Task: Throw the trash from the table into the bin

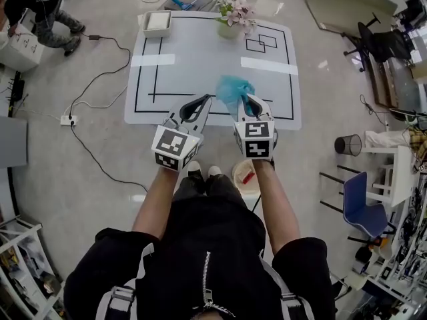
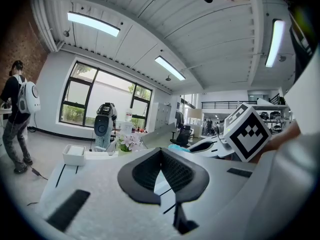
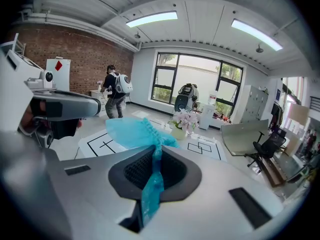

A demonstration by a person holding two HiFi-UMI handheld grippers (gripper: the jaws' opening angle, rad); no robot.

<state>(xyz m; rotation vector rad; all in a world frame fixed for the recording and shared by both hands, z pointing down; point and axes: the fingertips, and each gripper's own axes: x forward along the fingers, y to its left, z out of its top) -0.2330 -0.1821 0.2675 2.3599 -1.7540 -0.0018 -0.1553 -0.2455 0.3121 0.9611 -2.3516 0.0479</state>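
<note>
A crumpled light-blue piece of thin trash (image 1: 232, 89) hangs over the near edge of the white table (image 1: 200, 72), pinched in my right gripper (image 1: 245, 103). In the right gripper view the blue piece (image 3: 132, 133) fans out past the right gripper (image 3: 156, 151), and a strip of it runs back between the shut jaws. My left gripper (image 1: 197, 107) is beside it on the left, its jaws closed with nothing in them; its own view shows the left gripper (image 2: 161, 151) with tips meeting. A small white bin (image 1: 235, 177) with something red inside stands on the floor by the person's feet.
On the table's far side are a white tray (image 1: 157, 23) and a pot of pink flowers (image 1: 233, 15). A person (image 1: 40, 5) stands at the far left. A power strip (image 1: 69, 119) and cables lie on the floor at left. A black mesh bin (image 1: 347, 144) and blue chair (image 1: 360, 205) are at right.
</note>
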